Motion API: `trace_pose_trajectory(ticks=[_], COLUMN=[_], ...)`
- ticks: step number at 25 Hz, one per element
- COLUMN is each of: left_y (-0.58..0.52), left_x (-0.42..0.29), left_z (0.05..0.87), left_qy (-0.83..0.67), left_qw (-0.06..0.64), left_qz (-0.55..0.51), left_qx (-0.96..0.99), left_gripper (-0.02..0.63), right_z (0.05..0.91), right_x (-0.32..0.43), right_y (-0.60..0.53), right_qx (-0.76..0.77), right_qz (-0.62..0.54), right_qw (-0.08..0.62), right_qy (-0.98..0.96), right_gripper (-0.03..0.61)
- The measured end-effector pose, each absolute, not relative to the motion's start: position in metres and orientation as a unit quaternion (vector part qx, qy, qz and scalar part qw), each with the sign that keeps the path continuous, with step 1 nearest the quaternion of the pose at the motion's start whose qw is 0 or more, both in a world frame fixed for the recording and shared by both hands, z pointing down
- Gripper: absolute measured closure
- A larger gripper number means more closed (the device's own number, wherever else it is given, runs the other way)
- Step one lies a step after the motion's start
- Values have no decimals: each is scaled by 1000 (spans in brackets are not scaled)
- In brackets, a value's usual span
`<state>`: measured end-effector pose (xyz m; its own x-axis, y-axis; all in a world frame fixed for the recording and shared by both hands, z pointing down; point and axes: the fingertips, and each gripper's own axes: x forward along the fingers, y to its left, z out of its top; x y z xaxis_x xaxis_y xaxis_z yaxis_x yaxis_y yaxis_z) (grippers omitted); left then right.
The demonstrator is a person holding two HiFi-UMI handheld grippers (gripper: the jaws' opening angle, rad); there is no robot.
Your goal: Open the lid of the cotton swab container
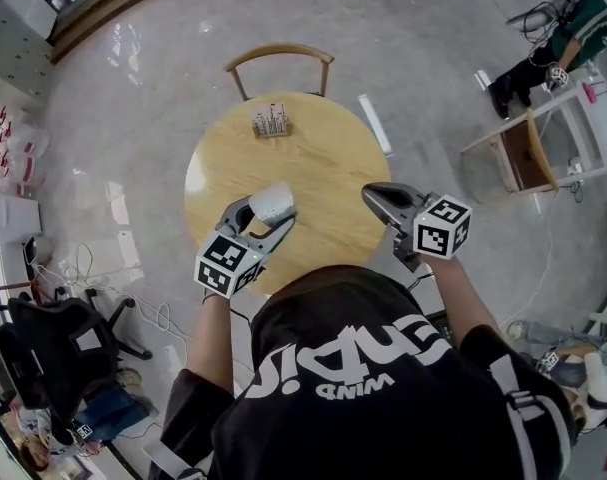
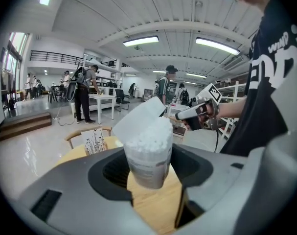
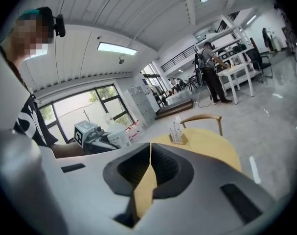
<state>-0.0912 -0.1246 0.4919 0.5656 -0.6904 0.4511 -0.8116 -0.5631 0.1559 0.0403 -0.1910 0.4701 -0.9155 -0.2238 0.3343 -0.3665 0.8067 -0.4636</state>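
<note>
In the head view, the left gripper (image 1: 266,220) holds the cotton swab container (image 1: 273,201) over the near part of the round bench (image 1: 323,158). The right gripper (image 1: 373,196) is off to its right and not touching it. Small print on the shirt (image 1: 383,368) seems to read "WIND".

In the left gripper view, the fingers (image 2: 109,173) clamp the container's lower body, with its long axis roughly upright. The lid (image 2: 138,117) tilts up at the left and the swabs are bare, so we judge it open. The label is too blurred to read.

In the right gripper view, the fingers are pressed together with nothing between them, and the container lies to their left.
</note>
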Motion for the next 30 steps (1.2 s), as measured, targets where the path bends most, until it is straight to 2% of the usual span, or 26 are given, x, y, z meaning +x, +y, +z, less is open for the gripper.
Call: trace_pose_trajectory(ticks=[5, 10, 18, 30], left_y=[-128, -126, -120, -117], left_x=[-105, -118, -135, -151], left_z=[488, 487, 480, 481], left_qy=[-470, -503, -552, -587], left_qw=[187, 196, 187, 188], left_qz=[142, 118, 106, 93], left_qx=[851, 833, 805, 782], left_gripper=[356, 356, 356, 356], right_z=[474, 472, 473, 470], right_x=[45, 50, 50, 51], right_y=[-196, -201, -205, -208], right_qx=[207, 253, 286, 306], right_qz=[201, 182, 128, 116], right_qw=[146, 126, 136, 123], right_qy=[-946, -942, -940, -937], right_gripper=[574, 574, 574, 574])
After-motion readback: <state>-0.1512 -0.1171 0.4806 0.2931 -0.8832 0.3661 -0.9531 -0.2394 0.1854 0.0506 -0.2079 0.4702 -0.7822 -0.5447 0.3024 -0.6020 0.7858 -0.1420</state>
